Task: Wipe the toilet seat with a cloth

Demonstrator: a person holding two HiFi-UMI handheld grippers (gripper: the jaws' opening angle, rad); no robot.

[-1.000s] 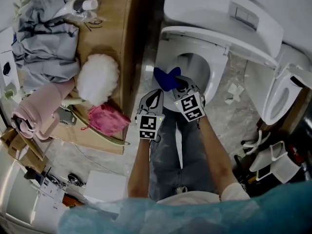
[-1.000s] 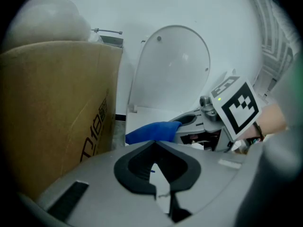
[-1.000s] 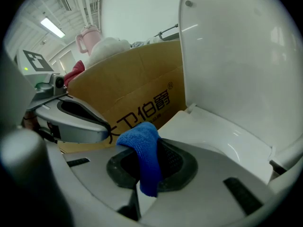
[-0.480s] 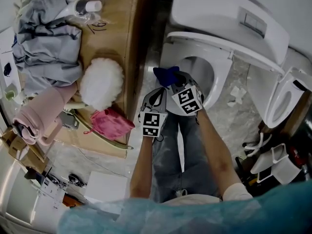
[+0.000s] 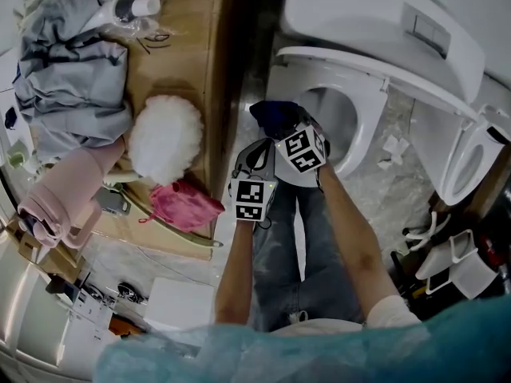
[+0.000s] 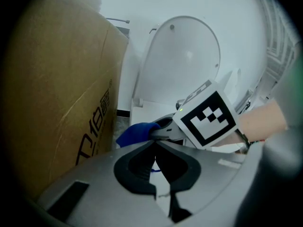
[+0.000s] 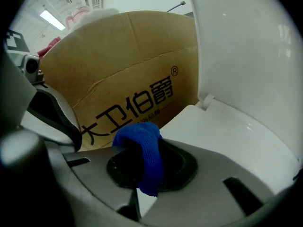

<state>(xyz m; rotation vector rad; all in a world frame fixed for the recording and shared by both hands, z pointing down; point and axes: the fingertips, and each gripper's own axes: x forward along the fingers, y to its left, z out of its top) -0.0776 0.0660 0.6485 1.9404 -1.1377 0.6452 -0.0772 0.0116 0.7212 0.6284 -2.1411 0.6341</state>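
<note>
Right gripper (image 5: 286,130): jaws clamped on blue cloth (image 5: 270,116). Cloth bunched, at rim of toilet seat (image 5: 366,126), on side nearest cardboard box (image 5: 184,46); contact with seat not discernible. Left gripper (image 6: 155,144): jaws together, nothing between, just beside right gripper. Lid (image 6: 182,60) upright.

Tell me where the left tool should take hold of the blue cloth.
Grip the loose bunch of the blue cloth that sticks out past the right tool, on the cardboard box side. Come from the left: that bunch hangs free, while the rest is clamped in the right tool. The left tool, now shut, must open first.
</note>
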